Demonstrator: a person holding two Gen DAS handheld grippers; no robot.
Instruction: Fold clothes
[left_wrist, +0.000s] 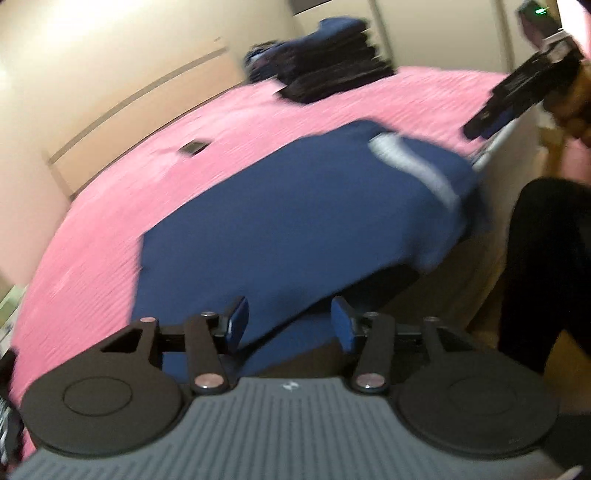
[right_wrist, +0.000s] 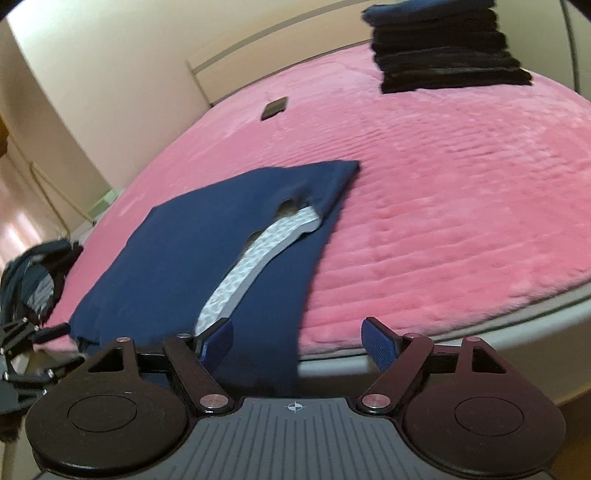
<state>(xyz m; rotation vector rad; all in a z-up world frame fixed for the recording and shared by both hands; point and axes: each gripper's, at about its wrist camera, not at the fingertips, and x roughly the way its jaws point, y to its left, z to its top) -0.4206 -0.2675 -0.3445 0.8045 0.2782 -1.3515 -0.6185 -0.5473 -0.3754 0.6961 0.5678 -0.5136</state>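
Lying flat on the pink bed (right_wrist: 443, 177), near its front edge: one navy garment (right_wrist: 207, 236) with a grey patterned strip (right_wrist: 255, 262), its lower end hanging over the edge. Left claw (left_wrist: 288, 325): fingers apart, holding nothing. Right claw (right_wrist: 297, 345): fingers apart, holding nothing. Far side of the bed: stack of folded dark clothes (right_wrist: 443, 48). Small dark flat object (right_wrist: 274, 108) on the blanket. Heap of dark clothes (right_wrist: 37, 273) at the bed's left edge.

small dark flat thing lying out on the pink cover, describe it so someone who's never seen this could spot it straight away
Start from the pink bed cover. Between the navy garment at the near edge and the stack of folded dark clothes at the far side lies a small flat dark rectangle, alone on bare pink. Unlike its neighbours it is rigid-looking, thin and not cloth; what it is cannot be told.
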